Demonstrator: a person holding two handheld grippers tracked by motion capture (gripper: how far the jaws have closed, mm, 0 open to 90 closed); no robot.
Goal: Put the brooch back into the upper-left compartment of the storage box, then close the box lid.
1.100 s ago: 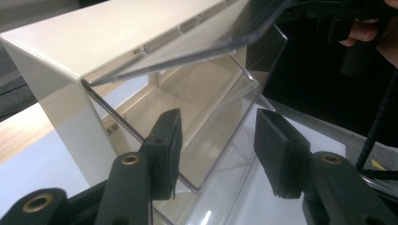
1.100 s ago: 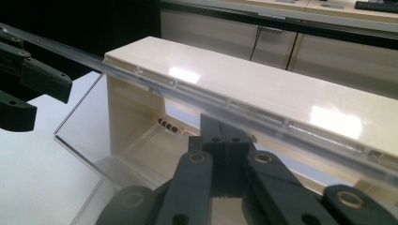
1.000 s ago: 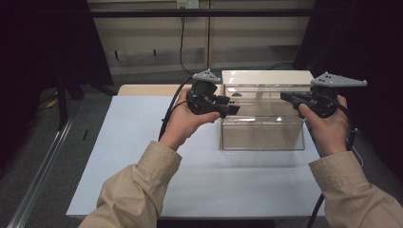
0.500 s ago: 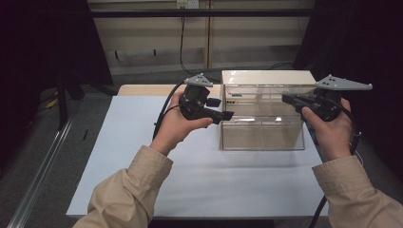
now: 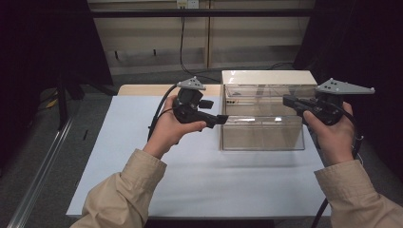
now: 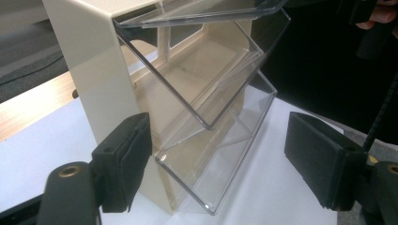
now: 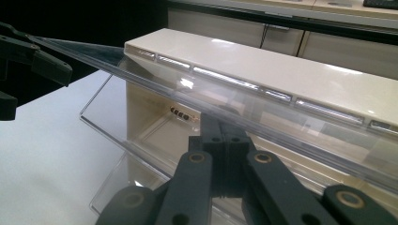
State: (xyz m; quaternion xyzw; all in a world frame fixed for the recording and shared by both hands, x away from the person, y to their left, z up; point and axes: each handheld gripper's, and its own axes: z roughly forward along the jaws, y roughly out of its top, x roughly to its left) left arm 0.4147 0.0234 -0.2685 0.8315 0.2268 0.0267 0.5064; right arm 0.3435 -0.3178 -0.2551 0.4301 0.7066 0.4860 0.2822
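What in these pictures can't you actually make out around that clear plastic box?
- Right tongs: shut, but whether they pinch the clear flap is hidden behind it, right gripper view.
- Small dark part inside the box: too small to identify.
- Box top: cut off by the left gripper view's edge.

Lab: dark-curtained recording table (image 5: 142, 156)

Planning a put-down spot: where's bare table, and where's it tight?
Free: the white table left of the clear bin cabinet, and the strip between it and the near edge. Crowded: both cabinet ends, with the left gripper and right gripper.
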